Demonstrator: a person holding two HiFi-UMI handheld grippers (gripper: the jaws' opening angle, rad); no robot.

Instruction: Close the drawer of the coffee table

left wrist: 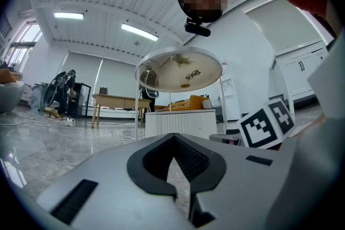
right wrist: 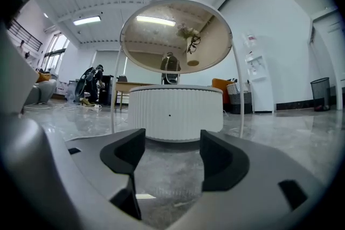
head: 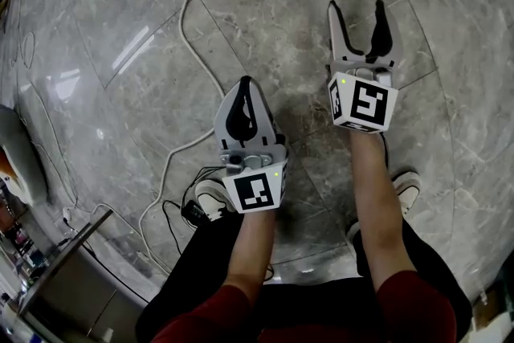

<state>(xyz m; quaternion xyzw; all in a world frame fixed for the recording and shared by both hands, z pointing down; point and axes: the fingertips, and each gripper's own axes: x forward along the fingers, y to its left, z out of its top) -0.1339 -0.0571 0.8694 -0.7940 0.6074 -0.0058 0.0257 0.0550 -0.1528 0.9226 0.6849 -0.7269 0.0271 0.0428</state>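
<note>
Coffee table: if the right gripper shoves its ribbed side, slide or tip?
Probably slides: the coffee table is a wide, low drum sitting on glossy stone floor. Tipping looks unlikely with a low push. The round top stands on thin legs, so pushing up there could wobble it. The right gripper is open, not touching it.

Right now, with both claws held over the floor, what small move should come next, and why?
Probably ease the right claw forward toward the ribbed white coffee table: its jaws stand apart and empty, aimed at the table, which sits ahead untouched. The left claw is shut. The drawer's state is unclear.
</note>
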